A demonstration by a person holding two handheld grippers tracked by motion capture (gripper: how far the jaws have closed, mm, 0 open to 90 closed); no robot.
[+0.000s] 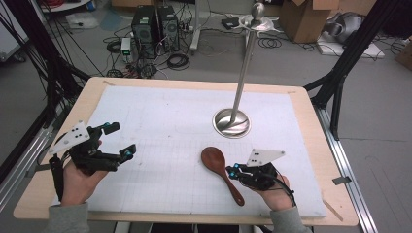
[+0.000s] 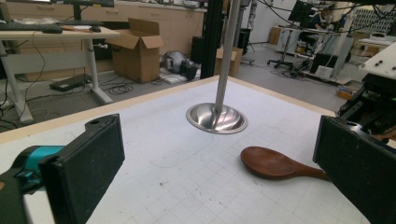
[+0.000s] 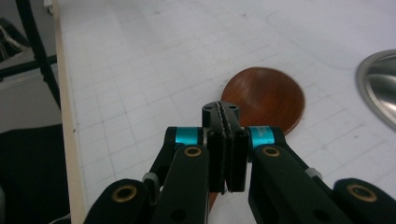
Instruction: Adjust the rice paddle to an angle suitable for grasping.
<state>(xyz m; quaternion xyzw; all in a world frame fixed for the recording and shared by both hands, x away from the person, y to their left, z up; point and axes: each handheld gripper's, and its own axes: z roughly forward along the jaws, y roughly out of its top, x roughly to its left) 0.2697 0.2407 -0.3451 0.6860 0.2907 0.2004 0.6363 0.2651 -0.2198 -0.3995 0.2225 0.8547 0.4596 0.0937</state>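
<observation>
Right gripper view: right gripper (image 3: 226,154) has its jaws pressed together on the handle of the wooden spoon (image 3: 264,100), which lies flat on the white mat (image 1: 160,121). Left gripper (image 1: 114,141) hovers with jaws spread, holding nothing. Spoon judged light, rigid, smooth; best held mid-handle.

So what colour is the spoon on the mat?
Reddish-brown wood; the spoon shows best in the left gripper view.
</observation>
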